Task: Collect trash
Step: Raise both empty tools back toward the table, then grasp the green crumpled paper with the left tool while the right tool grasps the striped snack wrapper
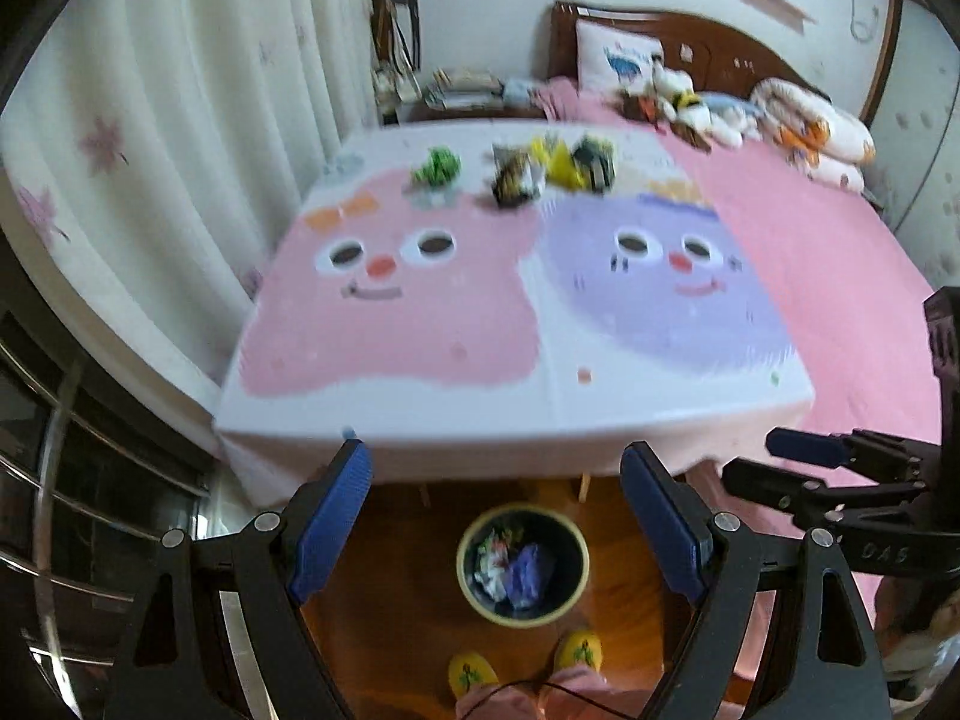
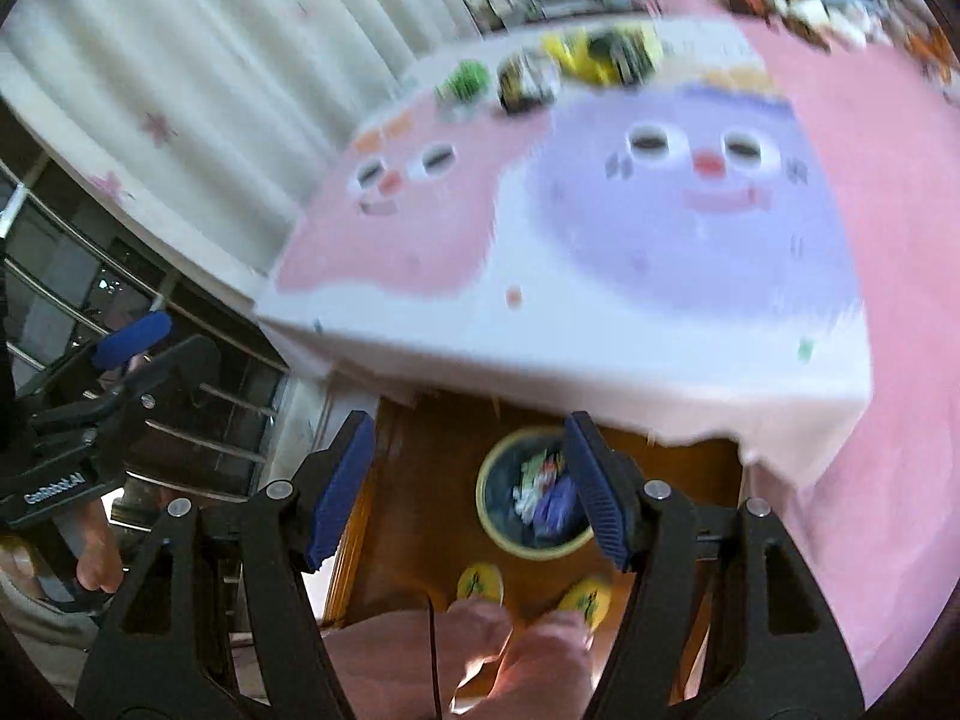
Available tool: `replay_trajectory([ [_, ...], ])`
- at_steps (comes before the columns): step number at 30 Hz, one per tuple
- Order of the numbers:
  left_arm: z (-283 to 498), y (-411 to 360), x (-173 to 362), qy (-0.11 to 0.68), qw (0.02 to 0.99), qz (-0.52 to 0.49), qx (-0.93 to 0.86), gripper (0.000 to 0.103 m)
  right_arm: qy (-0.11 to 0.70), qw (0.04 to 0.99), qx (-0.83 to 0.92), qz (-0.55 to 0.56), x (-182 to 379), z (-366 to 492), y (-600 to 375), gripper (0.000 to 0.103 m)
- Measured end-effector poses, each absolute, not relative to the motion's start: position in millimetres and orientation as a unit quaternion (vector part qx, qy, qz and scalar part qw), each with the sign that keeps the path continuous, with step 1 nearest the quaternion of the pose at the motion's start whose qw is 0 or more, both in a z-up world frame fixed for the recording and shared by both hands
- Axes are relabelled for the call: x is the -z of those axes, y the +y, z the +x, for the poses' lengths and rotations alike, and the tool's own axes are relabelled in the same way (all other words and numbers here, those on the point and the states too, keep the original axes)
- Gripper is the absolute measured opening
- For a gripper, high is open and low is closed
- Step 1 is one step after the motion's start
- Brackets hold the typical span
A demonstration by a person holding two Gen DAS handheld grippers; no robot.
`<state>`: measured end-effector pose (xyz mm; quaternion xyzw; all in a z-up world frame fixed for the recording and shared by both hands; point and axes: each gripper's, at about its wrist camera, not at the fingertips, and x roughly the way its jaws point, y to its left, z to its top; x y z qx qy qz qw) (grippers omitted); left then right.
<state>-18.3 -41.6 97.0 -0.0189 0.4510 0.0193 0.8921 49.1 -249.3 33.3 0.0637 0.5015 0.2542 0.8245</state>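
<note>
Both the left gripper [image 1: 498,516] and right gripper [image 2: 468,492] hang with fingers spread, empty, above the round yellow-rimmed bin [image 1: 522,564]; crumpled wrappers [image 1: 549,168] lie across the cartoon-print tabletop [image 1: 480,312], so reach far and pinch one piece squarely

Motion blur smears the crumpled wrappers [image 2: 576,69] at the far edge of the table [image 1: 600,408], leaving their print unreadable. The right gripper's finger [image 2: 594,492] hides part of the bin [image 2: 498,516]; its contents blur into indistinct scraps.
</note>
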Motion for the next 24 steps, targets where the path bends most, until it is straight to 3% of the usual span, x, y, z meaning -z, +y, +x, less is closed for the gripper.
replay_trajectory([
  [11,14.5,-34.9,-174.0,0.398,0.916,-0.025,-0.050,0.087,0.424,0.860,-0.281,0.038,-116.3,98.9,-238.2,0.063],
  [24,145.0,12.0,-191.4,0.379,0.925,-0.011,-0.018,0.087,0.427,0.874,-0.228,0.035,-99.7,223.4,-177.5,0.063],
])
